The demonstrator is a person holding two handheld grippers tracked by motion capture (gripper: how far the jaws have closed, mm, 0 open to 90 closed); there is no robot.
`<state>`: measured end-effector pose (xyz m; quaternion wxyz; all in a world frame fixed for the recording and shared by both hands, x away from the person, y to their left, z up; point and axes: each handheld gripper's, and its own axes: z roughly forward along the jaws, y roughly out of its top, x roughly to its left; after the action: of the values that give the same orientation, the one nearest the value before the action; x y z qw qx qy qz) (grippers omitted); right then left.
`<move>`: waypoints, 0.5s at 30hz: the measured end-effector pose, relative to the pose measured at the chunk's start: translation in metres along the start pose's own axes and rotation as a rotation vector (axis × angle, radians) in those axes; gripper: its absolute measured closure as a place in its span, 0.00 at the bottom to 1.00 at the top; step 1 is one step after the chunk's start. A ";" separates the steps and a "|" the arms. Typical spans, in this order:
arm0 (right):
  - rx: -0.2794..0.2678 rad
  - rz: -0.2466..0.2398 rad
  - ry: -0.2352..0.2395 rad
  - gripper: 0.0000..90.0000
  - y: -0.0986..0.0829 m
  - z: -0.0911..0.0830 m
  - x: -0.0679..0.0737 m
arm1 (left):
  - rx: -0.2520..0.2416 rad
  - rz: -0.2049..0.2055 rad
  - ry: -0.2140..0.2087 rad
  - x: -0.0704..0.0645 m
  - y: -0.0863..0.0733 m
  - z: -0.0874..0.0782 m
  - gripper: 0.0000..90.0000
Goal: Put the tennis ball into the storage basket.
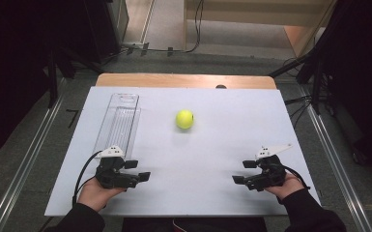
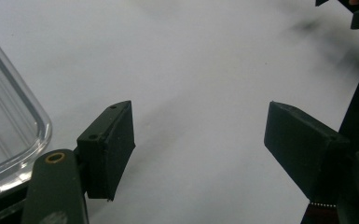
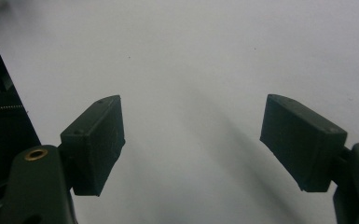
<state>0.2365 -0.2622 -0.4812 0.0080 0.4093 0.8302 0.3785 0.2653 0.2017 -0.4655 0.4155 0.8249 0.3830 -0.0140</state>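
A yellow-green ball (image 1: 184, 119) sat on the white table (image 1: 212, 145), a little past the middle toward the far edge. A clear tray (image 1: 118, 123) lay near the left edge, its long side running from near to far. Both grippers rested by the near edge with their jaws wide open and nothing between them. The left gripper (image 1: 137, 170) was just beside the tray's near end. The right gripper (image 1: 244, 172) sat near the right corner. The ball was ahead of both and between them, about as far from each.
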 end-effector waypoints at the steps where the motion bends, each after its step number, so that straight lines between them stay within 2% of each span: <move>1: 0.001 -0.002 0.000 0.22 0.000 0.000 0.000 | 0.000 0.003 -0.003 0.000 0.001 0.000 0.28; 15: 0.002 -0.002 0.002 0.22 0.000 0.000 0.000 | -0.011 -0.010 0.000 -0.007 0.009 0.002 0.28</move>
<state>0.2361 -0.2620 -0.4813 0.0069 0.4082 0.8309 0.3780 0.2666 0.1926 -0.4579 0.4199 0.8207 0.3871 -0.0141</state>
